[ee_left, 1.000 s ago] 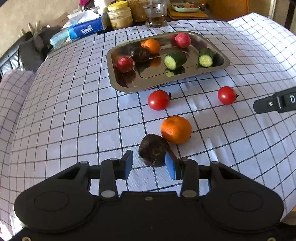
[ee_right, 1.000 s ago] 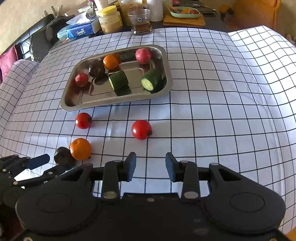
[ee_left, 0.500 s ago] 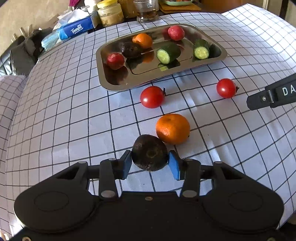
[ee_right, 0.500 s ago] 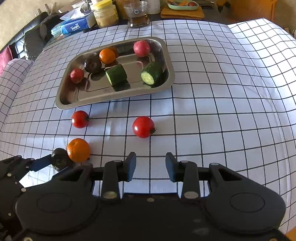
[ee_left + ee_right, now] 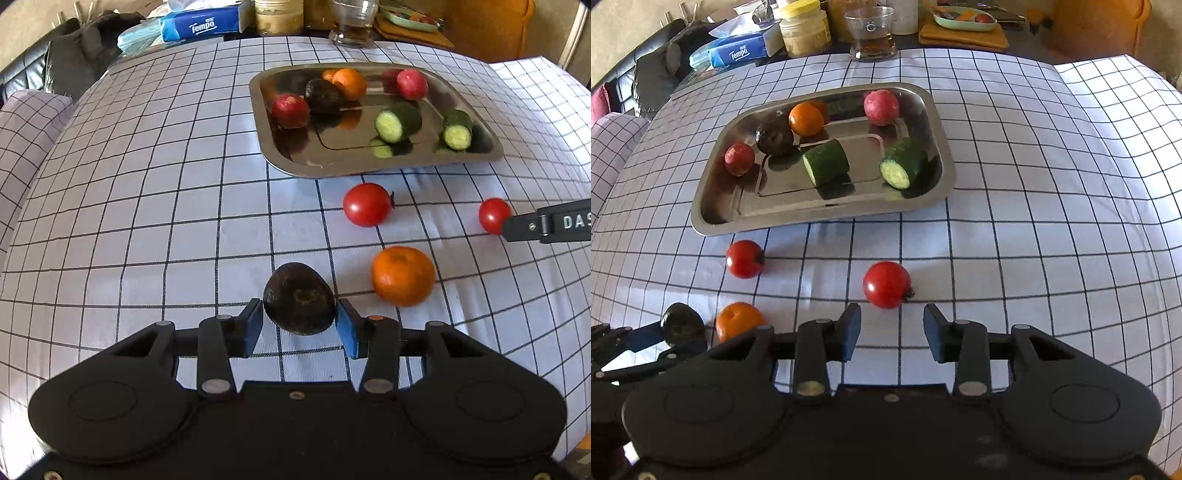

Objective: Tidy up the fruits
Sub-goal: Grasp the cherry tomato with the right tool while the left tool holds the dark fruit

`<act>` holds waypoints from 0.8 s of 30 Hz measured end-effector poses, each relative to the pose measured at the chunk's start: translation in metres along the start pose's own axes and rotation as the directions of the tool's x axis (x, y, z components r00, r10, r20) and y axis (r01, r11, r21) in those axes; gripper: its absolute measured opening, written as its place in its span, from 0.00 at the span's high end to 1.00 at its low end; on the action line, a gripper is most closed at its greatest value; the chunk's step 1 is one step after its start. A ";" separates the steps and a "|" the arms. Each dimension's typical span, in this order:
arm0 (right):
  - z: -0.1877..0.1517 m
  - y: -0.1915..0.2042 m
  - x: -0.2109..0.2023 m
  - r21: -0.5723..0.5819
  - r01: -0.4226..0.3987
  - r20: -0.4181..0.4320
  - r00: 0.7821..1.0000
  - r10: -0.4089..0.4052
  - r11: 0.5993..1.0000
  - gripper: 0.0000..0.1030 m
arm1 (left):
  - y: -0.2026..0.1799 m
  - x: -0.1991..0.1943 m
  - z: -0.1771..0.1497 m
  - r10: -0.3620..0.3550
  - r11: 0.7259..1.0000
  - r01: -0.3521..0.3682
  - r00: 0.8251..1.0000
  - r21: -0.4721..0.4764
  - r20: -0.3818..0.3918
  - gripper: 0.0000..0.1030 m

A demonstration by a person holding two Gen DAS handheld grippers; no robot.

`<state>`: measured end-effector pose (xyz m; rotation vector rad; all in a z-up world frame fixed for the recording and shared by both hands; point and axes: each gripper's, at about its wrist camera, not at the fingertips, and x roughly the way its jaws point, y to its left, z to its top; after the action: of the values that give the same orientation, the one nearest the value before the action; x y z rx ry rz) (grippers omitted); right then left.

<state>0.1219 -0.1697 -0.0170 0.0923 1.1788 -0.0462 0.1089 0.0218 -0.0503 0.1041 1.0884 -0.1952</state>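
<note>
A dark avocado (image 5: 299,299) sits between the blue pads of my left gripper (image 5: 299,325), which press on both its sides just above the checked cloth. To its right lies an orange (image 5: 402,275), a little apart from it. Two tomatoes (image 5: 886,284) (image 5: 744,258) lie on the cloth in front of the steel tray (image 5: 812,221). My right gripper (image 5: 892,332) hovers just short of the nearer tomato; its jaws are opening with nothing between them. The tray holds two cucumber pieces (image 5: 825,166), an orange, an avocado and two red fruits.
Beyond the tray at the table's far edge stand a tissue pack (image 5: 737,51), a jar (image 5: 805,31), a glass (image 5: 873,37) and a plate on a board (image 5: 964,22). A dark sofa (image 5: 74,55) lies at the far left.
My left gripper came forward around the avocado, gripped it and carried it left, away from the orange. My right gripper moved closer to the nearer tomato.
</note>
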 end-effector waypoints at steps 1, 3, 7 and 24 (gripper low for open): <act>0.001 0.001 0.001 0.001 0.001 -0.001 1.000 -0.001 1.000 0.60 | 0.000 0.000 0.001 -0.002 1.000 0.002 1.000 0.000 -0.001 0.48; 0.004 0.002 0.005 0.007 0.004 -0.003 1.000 -0.004 1.000 0.59 | 0.000 0.001 0.002 -0.004 1.000 0.004 1.000 0.004 -0.005 0.48; 0.010 0.004 0.011 0.018 0.008 -0.005 1.000 -0.008 1.000 0.58 | 0.002 0.004 0.003 -0.013 1.000 0.013 1.000 0.001 -0.015 0.47; 0.025 0.009 0.039 0.012 0.042 -0.074 0.996 -0.041 0.999 0.57 | 0.006 0.009 0.008 -0.017 1.000 0.017 1.000 -0.018 -0.019 0.47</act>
<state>0.1604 -0.1624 -0.0435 0.0825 1.2546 -0.0883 0.1211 0.0255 -0.0546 0.0809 1.1104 -0.2000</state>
